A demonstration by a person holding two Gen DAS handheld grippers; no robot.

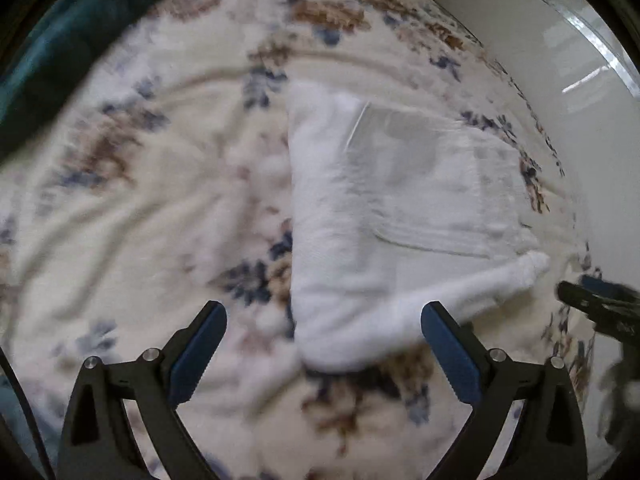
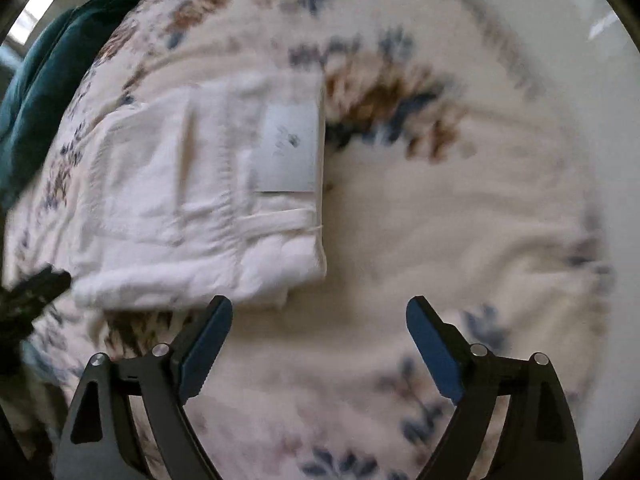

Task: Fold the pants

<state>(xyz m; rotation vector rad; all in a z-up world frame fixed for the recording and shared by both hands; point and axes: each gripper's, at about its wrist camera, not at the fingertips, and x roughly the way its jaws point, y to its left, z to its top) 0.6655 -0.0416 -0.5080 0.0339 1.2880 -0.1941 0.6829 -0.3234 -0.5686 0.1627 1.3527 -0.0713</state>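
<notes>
White pants (image 1: 400, 208) lie folded in a compact bundle on a floral blanket (image 1: 140, 200). A grey label shows on them in the right wrist view (image 2: 288, 148). My left gripper (image 1: 324, 316) is open and empty, hovering just over the near edge of the bundle. My right gripper (image 2: 320, 312) is open and empty, above the blanket just right of the bundle's near corner (image 2: 200, 200). The right gripper also shows at the right edge of the left wrist view (image 1: 600, 304). The left gripper shows at the left edge of the right wrist view (image 2: 32, 292). Both views are blurred.
The cream blanket with blue and brown flowers (image 2: 440, 240) covers the surface. A dark teal cloth (image 1: 60, 40) lies at the far left, also in the right wrist view (image 2: 48, 72). A pale glossy floor (image 1: 560, 60) lies beyond the blanket's right edge.
</notes>
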